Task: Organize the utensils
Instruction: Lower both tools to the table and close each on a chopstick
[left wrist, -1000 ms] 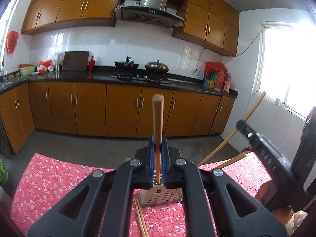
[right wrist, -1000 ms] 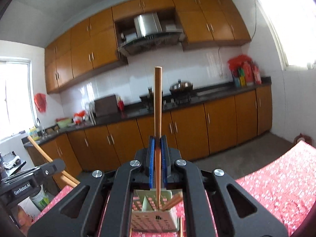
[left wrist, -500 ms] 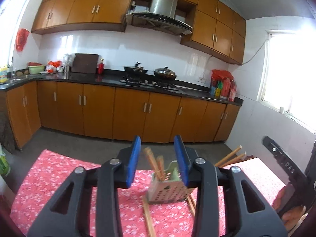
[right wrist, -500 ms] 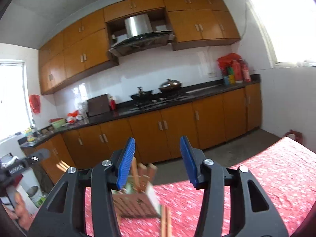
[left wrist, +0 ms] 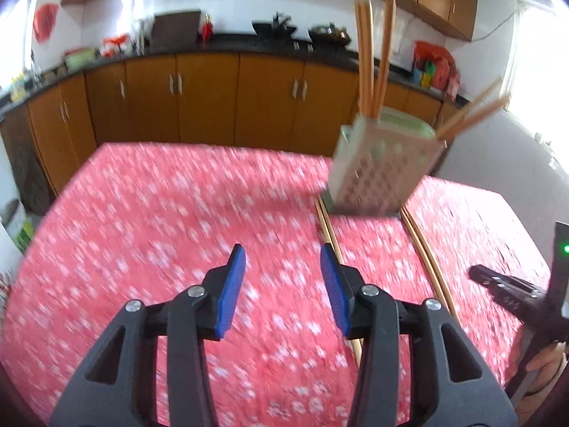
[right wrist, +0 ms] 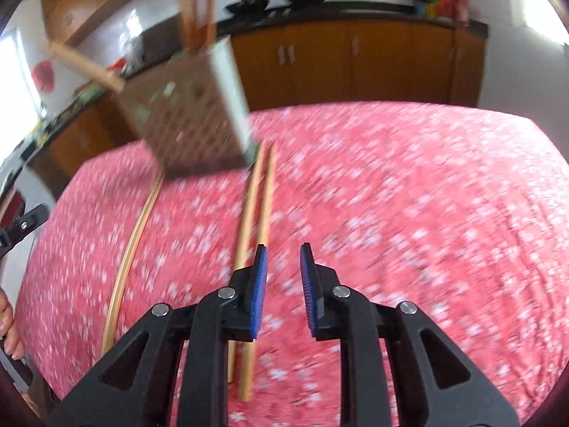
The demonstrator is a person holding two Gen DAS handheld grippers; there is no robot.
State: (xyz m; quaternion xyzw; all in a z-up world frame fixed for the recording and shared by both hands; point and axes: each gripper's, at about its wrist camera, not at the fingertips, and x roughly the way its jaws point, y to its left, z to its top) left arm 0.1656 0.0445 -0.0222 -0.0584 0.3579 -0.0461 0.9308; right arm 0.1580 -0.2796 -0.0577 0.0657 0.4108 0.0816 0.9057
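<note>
A pale perforated utensil holder stands on the red flowered tablecloth with several wooden chopsticks upright or leaning in it. Two pairs of chopsticks lie flat on the cloth in front of it, one pair and another. My left gripper hovers low over bare cloth, jaws opening, nothing between them; the nearer pair runs under its right finger. My right gripper is just right of the other pair, jaws closing on nothing.
Brown kitchen cabinets and a dark counter run behind the table's far edge. The right gripper's body shows at the right of the left wrist view. A person's hand sits at the left edge of the right wrist view.
Both grippers were shut on upright chopsticks above the holder, then let go; those chopsticks now stand in the holder. Both grippers have dropped toward the cloth, and the right jaws have narrowed.
</note>
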